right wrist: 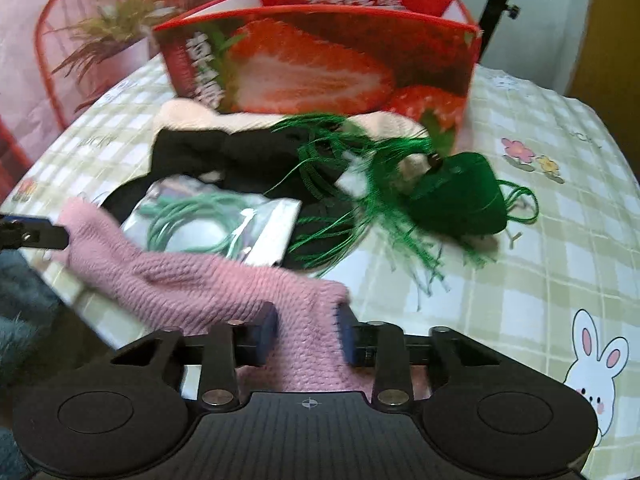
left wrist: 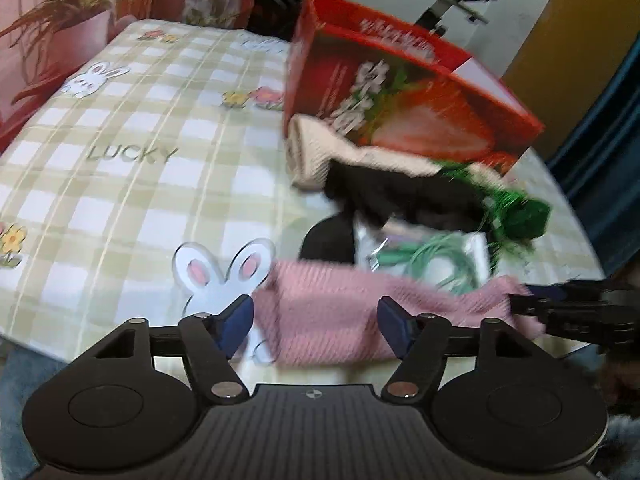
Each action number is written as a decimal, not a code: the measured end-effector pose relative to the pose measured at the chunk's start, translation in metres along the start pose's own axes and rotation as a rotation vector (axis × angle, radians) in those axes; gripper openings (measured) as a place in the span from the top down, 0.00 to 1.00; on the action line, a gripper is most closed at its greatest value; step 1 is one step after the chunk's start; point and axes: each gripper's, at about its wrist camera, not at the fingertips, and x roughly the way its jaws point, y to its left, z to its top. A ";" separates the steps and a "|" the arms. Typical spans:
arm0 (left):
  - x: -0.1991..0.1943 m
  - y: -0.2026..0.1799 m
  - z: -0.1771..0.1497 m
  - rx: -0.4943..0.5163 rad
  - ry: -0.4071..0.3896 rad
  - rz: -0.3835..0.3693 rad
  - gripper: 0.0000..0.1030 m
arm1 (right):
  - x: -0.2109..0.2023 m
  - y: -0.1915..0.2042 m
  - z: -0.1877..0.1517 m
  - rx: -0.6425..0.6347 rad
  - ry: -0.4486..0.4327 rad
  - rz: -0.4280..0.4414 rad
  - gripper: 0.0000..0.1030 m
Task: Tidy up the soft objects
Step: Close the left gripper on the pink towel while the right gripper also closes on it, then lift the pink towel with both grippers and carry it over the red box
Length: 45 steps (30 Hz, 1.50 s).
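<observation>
A pink knitted piece lies stretched along the near edge of the checked tablecloth. My left gripper is open around one end of it, its blue pads at the knit's edge without squeezing it. My right gripper is shut on the other end of the pink knit, which bunches between its pads. Each view shows the other gripper at the far end of the knit. Behind it lie a cream knit, a black cloth and a green tasselled pouch.
A red strawberry-print box stands open at the back of the pile. A clear plastic bag with green cord lies just behind the pink knit. A potted plant stands at the far left corner. A grey fluffy fabric shows beyond the table's near edge.
</observation>
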 end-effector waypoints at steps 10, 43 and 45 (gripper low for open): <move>0.015 -0.005 -0.004 0.011 0.070 0.012 0.33 | 0.000 -0.005 -0.003 0.031 -0.020 0.001 0.73; -0.001 -0.008 -0.005 0.025 -0.030 -0.041 0.87 | -0.030 -0.001 -0.004 0.052 -0.095 0.112 0.86; -0.011 -0.011 0.000 0.044 -0.066 -0.049 0.87 | -0.042 -0.004 0.001 0.067 -0.142 0.131 0.86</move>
